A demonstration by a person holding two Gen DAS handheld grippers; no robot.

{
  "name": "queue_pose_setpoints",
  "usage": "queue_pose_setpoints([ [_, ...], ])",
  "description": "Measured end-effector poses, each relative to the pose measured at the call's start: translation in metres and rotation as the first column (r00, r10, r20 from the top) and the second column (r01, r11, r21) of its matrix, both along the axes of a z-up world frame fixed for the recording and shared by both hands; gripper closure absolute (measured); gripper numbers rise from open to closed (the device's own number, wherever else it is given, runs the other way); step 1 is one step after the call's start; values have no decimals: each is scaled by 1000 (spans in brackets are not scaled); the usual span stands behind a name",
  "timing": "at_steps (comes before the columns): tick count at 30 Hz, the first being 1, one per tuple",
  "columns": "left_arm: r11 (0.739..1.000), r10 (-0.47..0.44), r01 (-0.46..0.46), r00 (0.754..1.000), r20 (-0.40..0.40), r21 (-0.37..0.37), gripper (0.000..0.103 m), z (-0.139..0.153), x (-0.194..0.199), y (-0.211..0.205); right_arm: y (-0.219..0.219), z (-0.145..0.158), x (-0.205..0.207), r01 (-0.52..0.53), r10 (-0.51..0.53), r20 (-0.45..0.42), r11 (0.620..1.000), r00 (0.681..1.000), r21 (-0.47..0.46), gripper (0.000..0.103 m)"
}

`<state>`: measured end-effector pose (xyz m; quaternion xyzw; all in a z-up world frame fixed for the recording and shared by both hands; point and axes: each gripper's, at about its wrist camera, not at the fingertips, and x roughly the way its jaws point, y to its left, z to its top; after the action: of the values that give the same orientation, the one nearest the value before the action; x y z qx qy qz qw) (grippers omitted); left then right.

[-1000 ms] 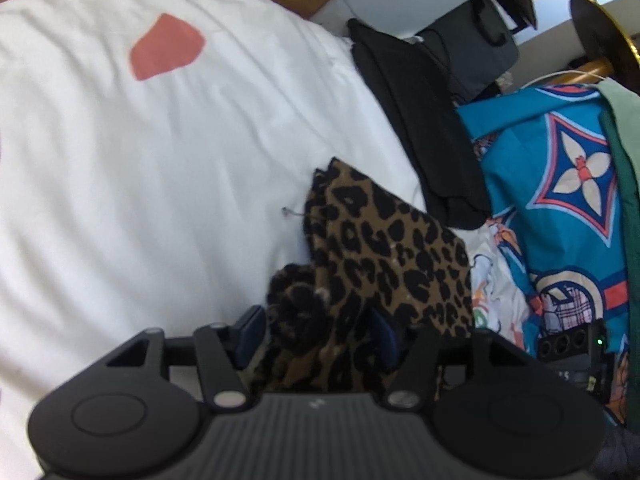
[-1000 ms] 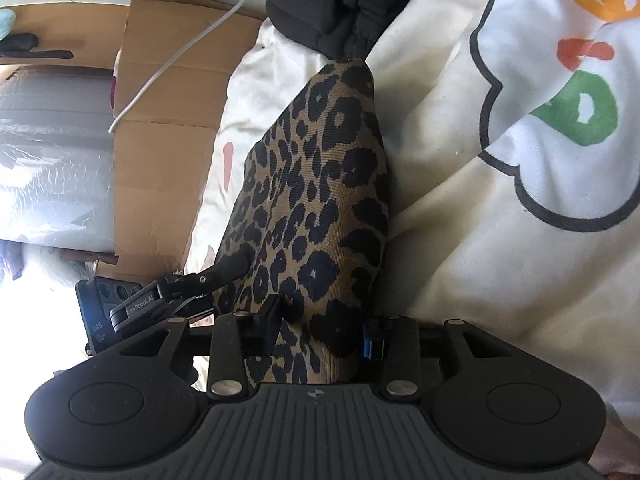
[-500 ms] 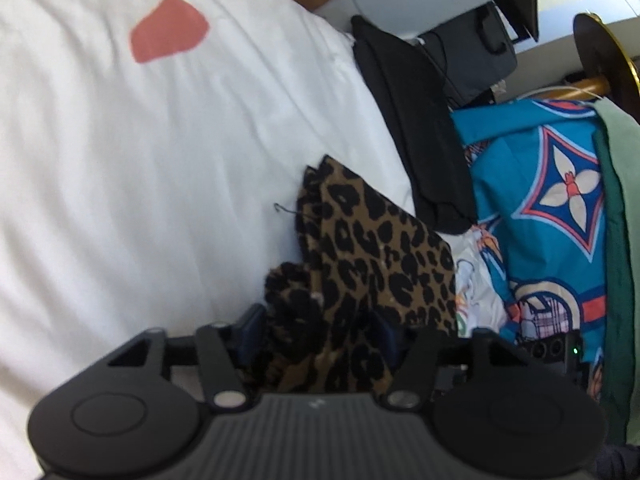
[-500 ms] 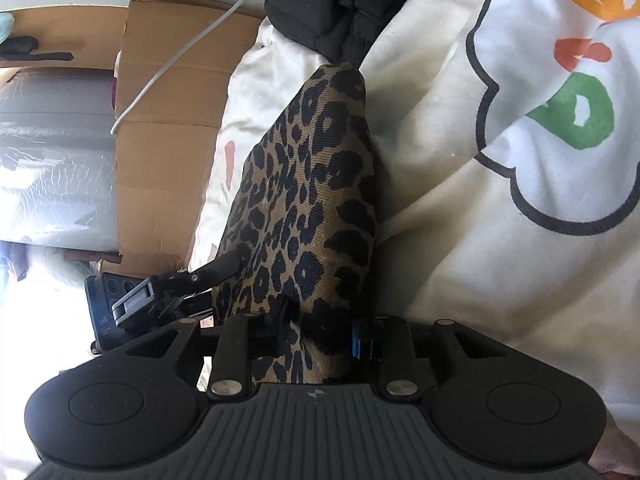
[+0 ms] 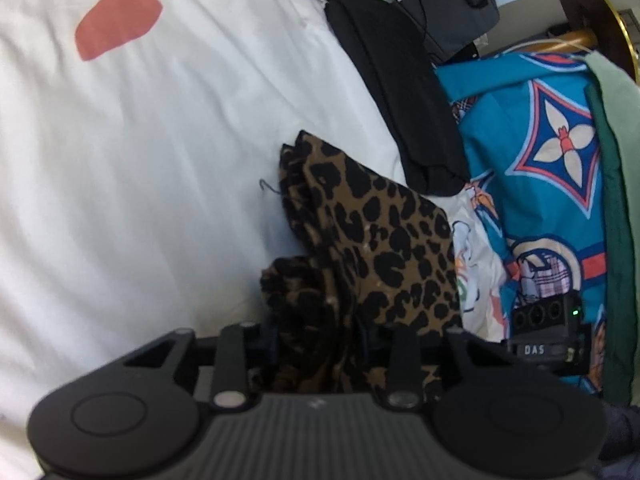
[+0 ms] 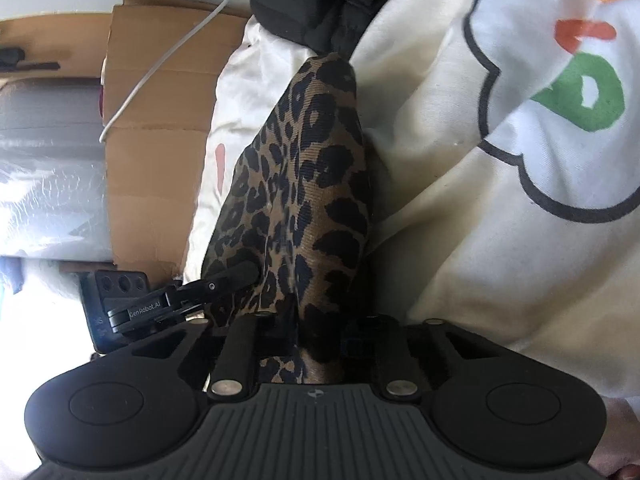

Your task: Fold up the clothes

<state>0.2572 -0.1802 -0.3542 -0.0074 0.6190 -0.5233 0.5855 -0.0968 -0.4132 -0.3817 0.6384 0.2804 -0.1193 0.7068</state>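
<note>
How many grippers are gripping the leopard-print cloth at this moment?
2. The left gripper pinches a bunched edge of the leopard-print cloth over the white sheet; the right gripper clamps another edge.

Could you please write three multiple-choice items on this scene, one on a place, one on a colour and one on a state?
1. Where does the black garment lie relative to the leopard-print cloth in the left wrist view?
A. Beyond it, toward the top
B. Under the tongs
C. On the red patch

2. What colour is the patch on the white sheet?
A. Green
B. Red
C. Blue

3. What are the left tongs and right tongs doing?
A. Both hang open
B. Only one grips
C. Both grip the leopard-print cloth

Answers: 1 A, the black garment sits past the cloth's far corner; 2 B, the patch is reddish; 3 C, cloth runs between each pair of fingers.
</note>
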Motion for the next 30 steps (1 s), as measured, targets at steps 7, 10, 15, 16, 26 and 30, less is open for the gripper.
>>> queue_pose_setpoints([
  [7,1000,-1,2,997,73,-19,75,23,-10,-2,2,19,5,-20,18,-38,997,999,-69,95],
  [10,999,35,-29,984,176,-32,76,40,-25,1,4,34,8,-35,29,-53,992,998,-122,95],
  [15,995,86,-73,970,226,-66,77,60,-36,8,5,58,18,-79,59,-96,973,994,-217,96],
  [16,994,94,-78,967,235,-75,77,65,-37,9,5,64,19,-85,64,-97,968,993,-237,96],
  [26,980,187,-141,900,394,-144,77,125,-53,15,0,122,39,-138,111,-86,884,990,-446,96],
  [30,972,228,-177,873,432,-156,77,150,-61,18,1,144,46,-130,120,-52,859,991,-495,96],
])
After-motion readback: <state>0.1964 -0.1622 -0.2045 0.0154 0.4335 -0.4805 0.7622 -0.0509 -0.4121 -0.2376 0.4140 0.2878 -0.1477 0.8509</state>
